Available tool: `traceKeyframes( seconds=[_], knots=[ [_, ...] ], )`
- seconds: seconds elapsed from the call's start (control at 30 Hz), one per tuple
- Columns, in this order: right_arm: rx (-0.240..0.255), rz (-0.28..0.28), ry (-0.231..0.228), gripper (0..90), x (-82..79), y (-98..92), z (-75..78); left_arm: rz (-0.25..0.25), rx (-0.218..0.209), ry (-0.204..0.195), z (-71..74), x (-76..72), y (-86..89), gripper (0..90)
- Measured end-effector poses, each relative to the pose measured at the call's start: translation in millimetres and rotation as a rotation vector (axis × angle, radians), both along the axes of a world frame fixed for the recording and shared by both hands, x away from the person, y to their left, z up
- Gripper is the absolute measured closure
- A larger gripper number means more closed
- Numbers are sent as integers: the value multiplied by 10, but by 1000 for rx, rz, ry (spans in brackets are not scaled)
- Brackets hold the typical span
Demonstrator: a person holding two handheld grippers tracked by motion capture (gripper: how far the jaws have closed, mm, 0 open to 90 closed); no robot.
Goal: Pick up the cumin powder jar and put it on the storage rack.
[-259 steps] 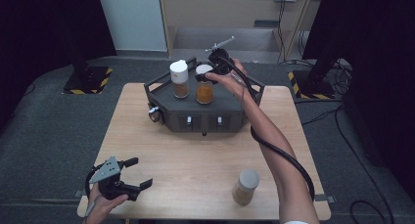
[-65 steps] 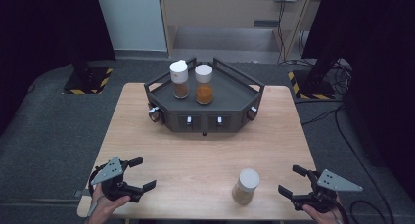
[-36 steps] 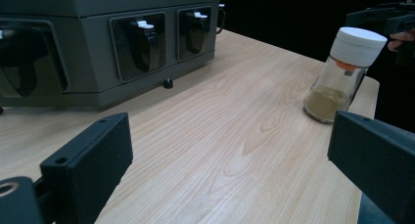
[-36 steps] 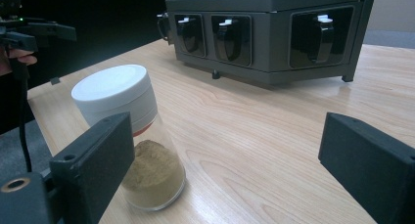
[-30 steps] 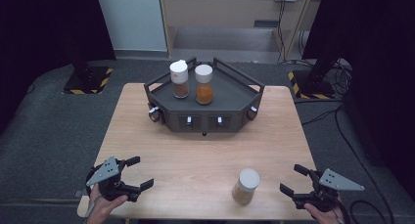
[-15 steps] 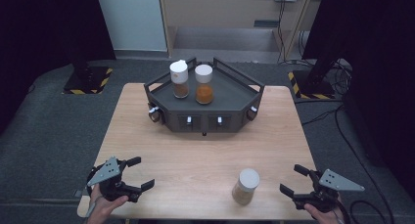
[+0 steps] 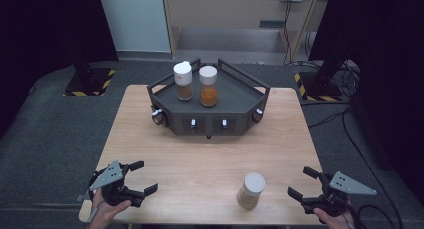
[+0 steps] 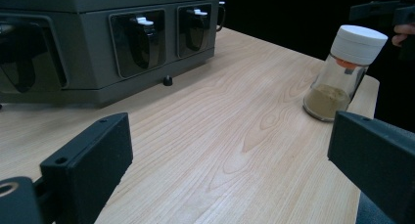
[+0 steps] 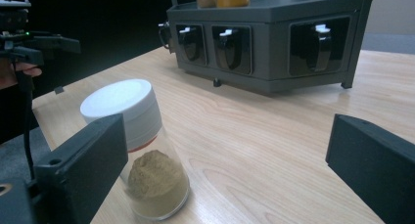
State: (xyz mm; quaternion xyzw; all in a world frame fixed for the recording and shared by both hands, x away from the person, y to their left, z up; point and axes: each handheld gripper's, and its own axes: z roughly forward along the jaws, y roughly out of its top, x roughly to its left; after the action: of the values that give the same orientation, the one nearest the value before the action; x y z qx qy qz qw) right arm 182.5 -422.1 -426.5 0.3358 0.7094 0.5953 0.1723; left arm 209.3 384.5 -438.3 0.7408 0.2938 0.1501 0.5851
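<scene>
A dark grey six-sided rack (image 7: 240,96) stands at the table's far middle, with two white-capped spice jars on top: one of brown powder (image 7: 183,80) and one of orange powder (image 7: 208,86). A third jar of tan powder (image 7: 250,190) (image 8: 344,73) (image 9: 143,156) stands alone near the front right. My left gripper (image 7: 136,177) rests open at the front left corner, nothing between its jaws. At the front right edge my right gripper (image 7: 305,183) is open too, just right of the tan jar and apart from it.
The rack's front faces carry recessed slots with white clips (image 8: 142,43) (image 9: 230,45). Bare wooden tabletop (image 7: 210,159) lies between the rack and both grippers. Dark carpet, black stands and cables (image 7: 350,139) surround the table.
Long ago my right gripper was up at the orange jar on the rack; it has since drawn back to the front right. Over the last second nothing has visibly moved.
</scene>
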Motion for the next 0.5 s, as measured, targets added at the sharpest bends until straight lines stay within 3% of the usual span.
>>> traceKeyframes(
  seconds=[0.27, 0.5],
  knots=[
    [33, 30, -16, 21, 32, -44, 106, 5, -1, 3, -3, -4, 10, 19],
    [39, 76, -40, 18, 63, -44, 303, 3, 0, 5, -4, 0, 5, 19]
  ],
)
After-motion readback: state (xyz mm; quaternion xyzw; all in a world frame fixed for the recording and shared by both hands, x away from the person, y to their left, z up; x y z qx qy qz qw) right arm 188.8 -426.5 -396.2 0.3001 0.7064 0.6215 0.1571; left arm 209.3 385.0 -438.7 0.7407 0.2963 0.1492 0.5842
